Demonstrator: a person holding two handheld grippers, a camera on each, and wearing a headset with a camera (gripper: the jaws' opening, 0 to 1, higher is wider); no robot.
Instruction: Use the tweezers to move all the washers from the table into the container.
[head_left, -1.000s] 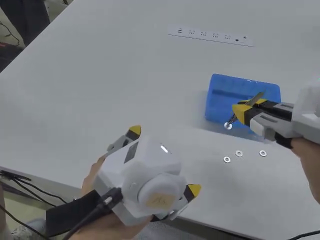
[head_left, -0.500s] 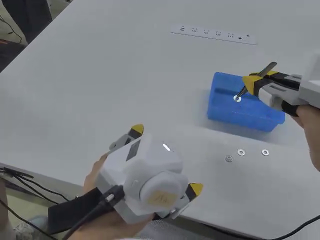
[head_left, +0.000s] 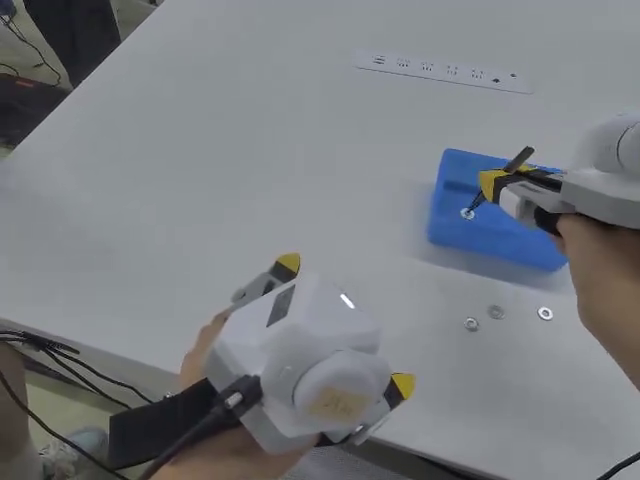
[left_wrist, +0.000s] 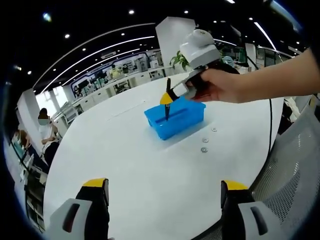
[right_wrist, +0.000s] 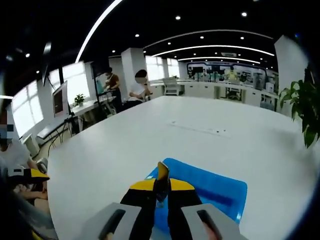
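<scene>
**Dipping the tweezers into the blue container**

The right gripper (head_left: 495, 183) is on the right side of the scene, over the blue container (head_left: 500, 238). Its jaws are pressed together on the tweezers (head_left: 474, 203). The tweezers slant down and to the left, and their tips reach inside the container near its left end. A small pale washer (head_left: 467, 213) sits right at the tips. The pictures do not show whether the tips are pinching it or whether it lies on the container floor.

In the right gripper view, the right gripper (right_wrist: 161, 186) has its yellow-tipped jaws closed. The upper end of the tweezers (right_wrist: 161, 172) sticks up between them, with the container (right_wrist: 220, 187) just beyond. In the left gripper view, the tweezers (left_wrist: 167, 111) stand nearly upright in the container (left_wrist: 182, 119).

Three washers (head_left: 496, 313) lie on the white table (head_left: 200, 150), just on the near side of the container. They form a loose row, each apart from the others, and they also show in the left gripper view (left_wrist: 204, 149).

The left gripper (head_left: 345, 324) is at the near edge of the table, well apart from the container. Its jaws are spread wide and hold nothing, and the left gripper view (left_wrist: 164, 186) shows bare tabletop between them. A power strip (head_left: 445, 72) lies flat at the far side.
</scene>
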